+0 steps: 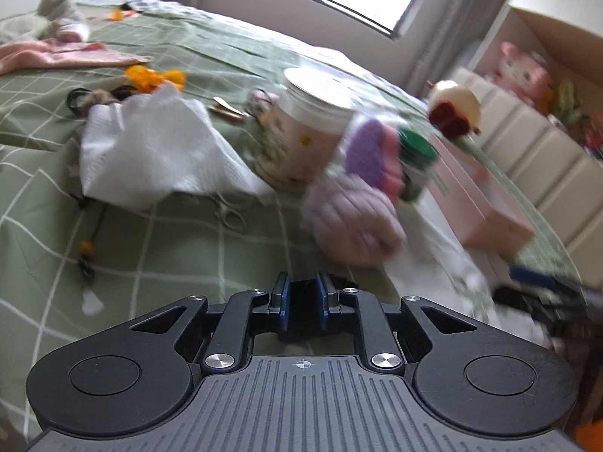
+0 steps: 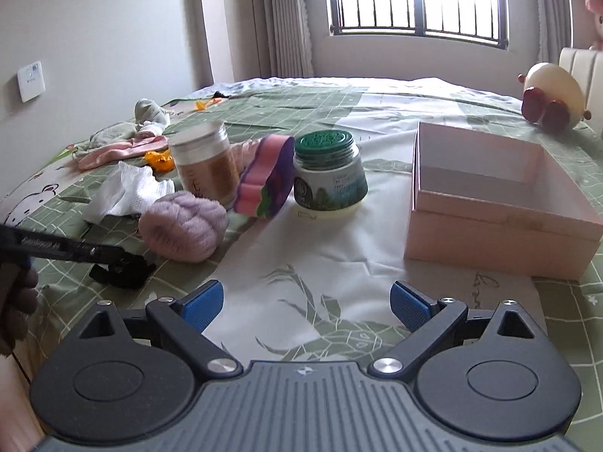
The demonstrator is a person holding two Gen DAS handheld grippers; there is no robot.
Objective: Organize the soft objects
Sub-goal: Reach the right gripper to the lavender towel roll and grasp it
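Blue pads of R gripper spread wide, nothing between, over white patch of green checked bedspread. L gripper jaws nearly together, no obj held. Lilac fluffy ball lies ahead-left of R, just beside white cloth. Pink/purple sponge leans between glass jar and green-lid jar. Pink box open, to R side. Round plush behind box; socks far left.
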